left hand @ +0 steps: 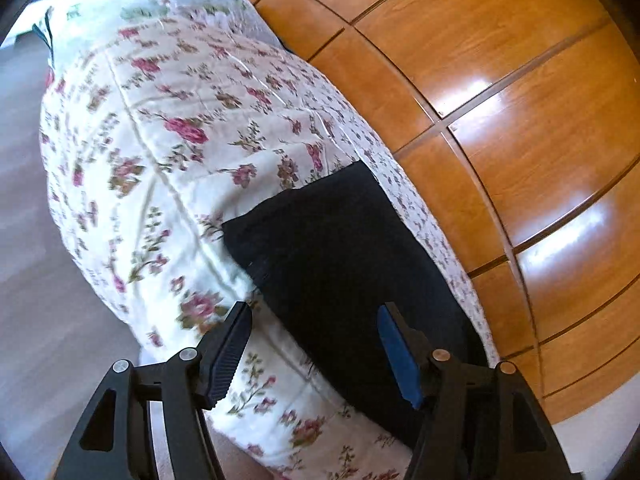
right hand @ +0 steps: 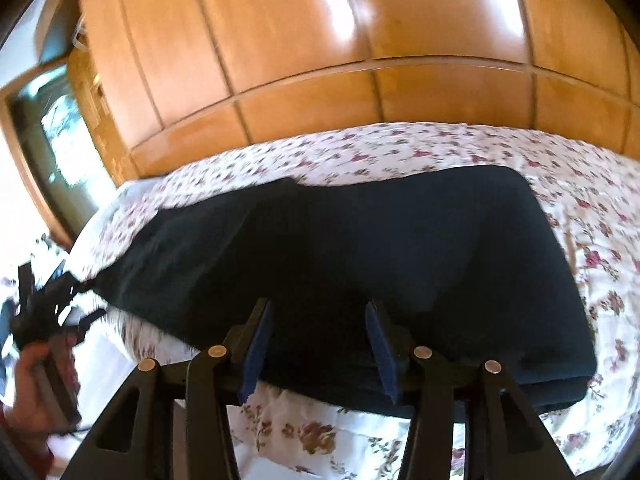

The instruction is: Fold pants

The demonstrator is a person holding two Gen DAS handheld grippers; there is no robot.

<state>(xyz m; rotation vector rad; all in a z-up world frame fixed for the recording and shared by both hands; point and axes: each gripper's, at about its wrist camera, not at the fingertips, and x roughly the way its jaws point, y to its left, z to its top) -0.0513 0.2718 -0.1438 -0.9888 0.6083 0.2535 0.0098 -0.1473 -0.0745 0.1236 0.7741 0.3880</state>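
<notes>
Pants (right hand: 360,264), black and lying flat as a long dark slab, rest on the floral bedspread (right hand: 592,240), and every place below is given relative to them. In the right wrist view, going from the left: beyond their left end a hand (right hand: 30,392) holds the handle of the left gripper (right hand: 52,300), which sits just off that end of the cloth; motion blur hides whether it touches the fabric. The pants then stretch rightward across the bed, their far long edge running parallel to the wooden wardrobe (right hand: 320,40) behind them, with a strip of bedspread between the two. Their right end is a squared, rounded fold lying on the flowers. The right gripper (right hand: 318,312) hangs over their near edge, fingers spread apart with nothing between them.

In the left wrist view, bedspread (left hand: 160,140) lies to the left of the pants (left hand: 340,260), which run away from the camera along the bed's right side, close to the wardrobe (left hand: 520,100). The left gripper (left hand: 314,316) has its fingers wide apart, the left finger over flowered cloth beside the pants, the right finger over the black fabric, holding nothing.
</notes>
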